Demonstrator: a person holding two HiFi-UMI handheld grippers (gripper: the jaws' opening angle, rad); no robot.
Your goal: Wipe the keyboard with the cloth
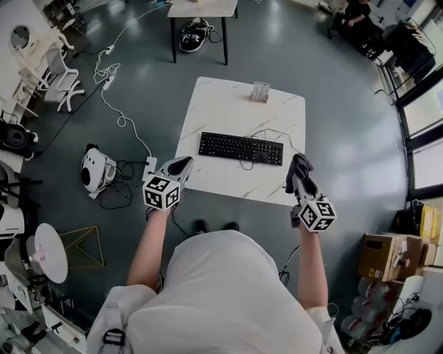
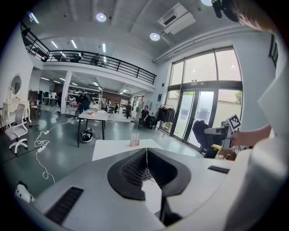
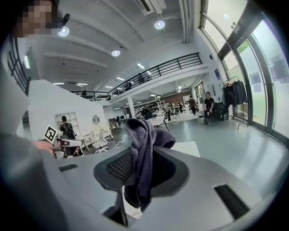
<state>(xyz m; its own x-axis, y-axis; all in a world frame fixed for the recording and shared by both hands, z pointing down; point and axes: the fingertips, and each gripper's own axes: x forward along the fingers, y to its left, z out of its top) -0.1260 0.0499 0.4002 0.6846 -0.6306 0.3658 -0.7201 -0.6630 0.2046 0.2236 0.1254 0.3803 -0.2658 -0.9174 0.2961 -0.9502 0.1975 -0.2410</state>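
Note:
A black keyboard (image 1: 241, 148) lies across the middle of a white marble-look table (image 1: 228, 110), its cable looping at the near side. My right gripper (image 1: 298, 168) is shut on a dark purple cloth (image 3: 141, 153), held above the table's near right edge. The cloth (image 1: 300, 173) bunches up over the jaws and hangs down between them. My left gripper (image 1: 180, 166) hovers at the table's near left corner, shut with nothing between its ribbed pads (image 2: 135, 169). Part of the keyboard (image 2: 145, 174) shows beyond them. Both grippers are apart from the keyboard.
A small clear holder (image 1: 260, 91) stands at the table's far edge. A second table (image 1: 201, 10) with a dark bag under it is beyond. Cables and a white device (image 1: 95, 171) lie on the floor at left. Cardboard boxes (image 1: 384, 256) sit at right.

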